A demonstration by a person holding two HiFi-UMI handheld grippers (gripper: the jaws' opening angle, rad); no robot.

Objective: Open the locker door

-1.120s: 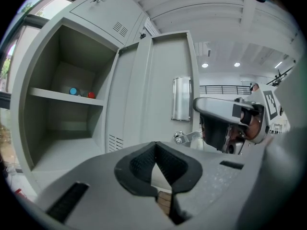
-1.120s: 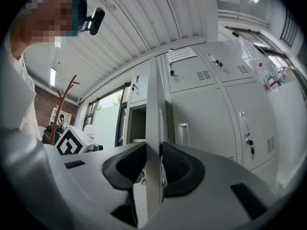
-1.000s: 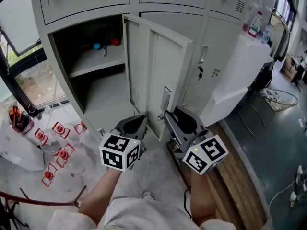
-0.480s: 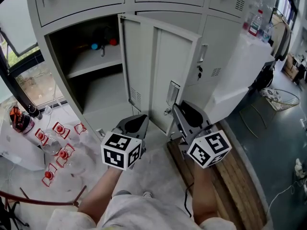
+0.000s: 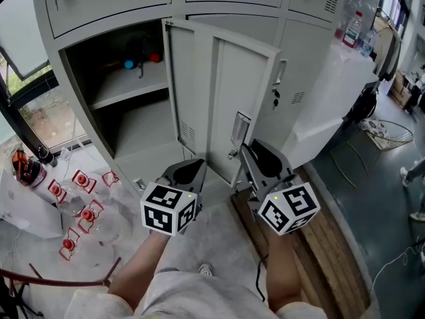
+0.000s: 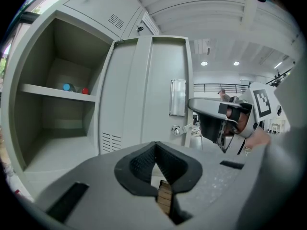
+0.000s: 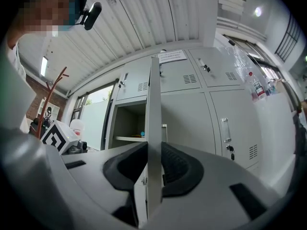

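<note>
The door [image 5: 226,92] is gripped by its free edge between the jaws of the right tongs [image 7: 154,171], which have just been closing on it. The hold is taken low on that edge, just below the latch plate [image 5: 240,130], presumably so that the door can be swung on its hinges. The left tongs [image 6: 156,164], beside the right ones, are kept closed and empty. They are pointed at the door's face without touching it, and seem to be held clear of the swing. Beyond both tongs, and to the left, the locker [image 5: 143,128] is laid bare, with the door stood well out from it. The task is judged nearly done.
</note>
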